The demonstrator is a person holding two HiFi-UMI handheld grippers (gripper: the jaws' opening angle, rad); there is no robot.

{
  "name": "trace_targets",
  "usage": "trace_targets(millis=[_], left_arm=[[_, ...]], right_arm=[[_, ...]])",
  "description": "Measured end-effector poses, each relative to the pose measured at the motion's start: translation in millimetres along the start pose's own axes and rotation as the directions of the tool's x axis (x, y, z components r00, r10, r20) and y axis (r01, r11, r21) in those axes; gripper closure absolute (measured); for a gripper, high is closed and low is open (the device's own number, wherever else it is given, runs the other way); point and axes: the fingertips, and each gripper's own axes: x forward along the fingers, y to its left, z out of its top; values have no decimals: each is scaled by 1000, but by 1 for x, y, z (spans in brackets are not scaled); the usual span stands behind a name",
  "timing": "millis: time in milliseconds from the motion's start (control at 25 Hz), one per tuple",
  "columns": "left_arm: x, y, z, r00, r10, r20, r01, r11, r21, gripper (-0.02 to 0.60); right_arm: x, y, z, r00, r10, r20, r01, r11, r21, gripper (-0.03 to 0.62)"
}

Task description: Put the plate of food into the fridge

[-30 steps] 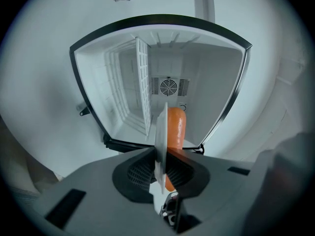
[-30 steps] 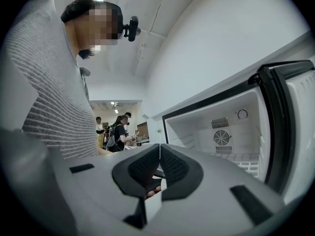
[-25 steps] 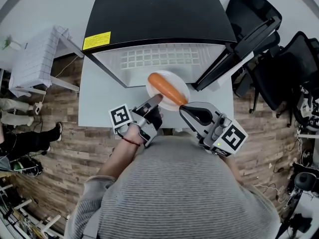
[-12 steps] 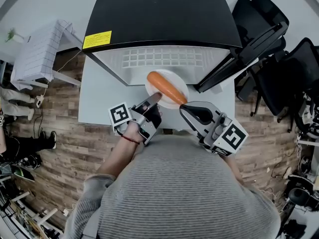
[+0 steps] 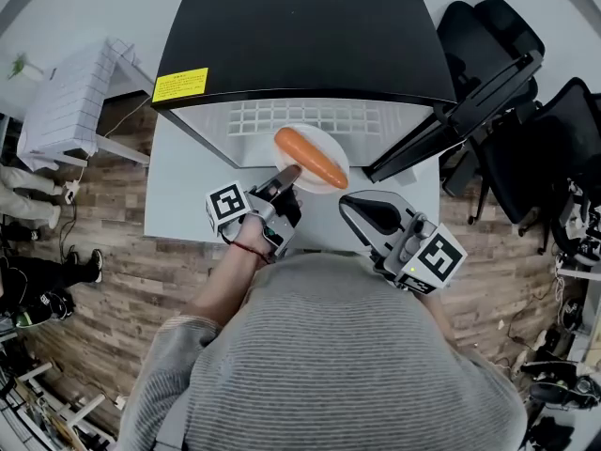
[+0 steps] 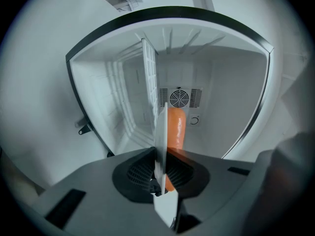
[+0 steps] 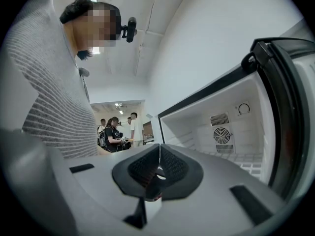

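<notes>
A white plate (image 5: 331,147) carries one orange carrot (image 5: 310,158) and hangs just in front of the open fridge (image 5: 300,36), over the edge of its white wire shelf (image 5: 319,116). My left gripper (image 5: 288,175) is shut on the plate's near rim. In the left gripper view the plate (image 6: 160,146) stands edge-on between the jaws of my left gripper (image 6: 160,181), with the carrot (image 6: 176,127) to its right and the fridge's back wall with a fan behind. My right gripper (image 5: 349,207) hovers to the right of the plate, shut and empty (image 7: 158,168).
The fridge door (image 5: 451,111) swings out to the right. Black office chairs (image 5: 526,148) crowd the right side. The fridge stands on a pale grey surface (image 5: 188,186). A white rack (image 5: 66,111) stands at the left on the wooden floor.
My left gripper has carried the plate and carrot a little forward towards the fridge opening. The right gripper has stayed about where it was.
</notes>
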Motion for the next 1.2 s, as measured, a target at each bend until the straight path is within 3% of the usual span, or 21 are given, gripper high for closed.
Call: trace_targets(millis=[1200], left_arm=[[41, 10, 54, 986, 36, 165, -24, 997, -74, 528]], right_arm=[[-2, -28, 1, 1000, -28, -5, 29, 999, 19, 580]])
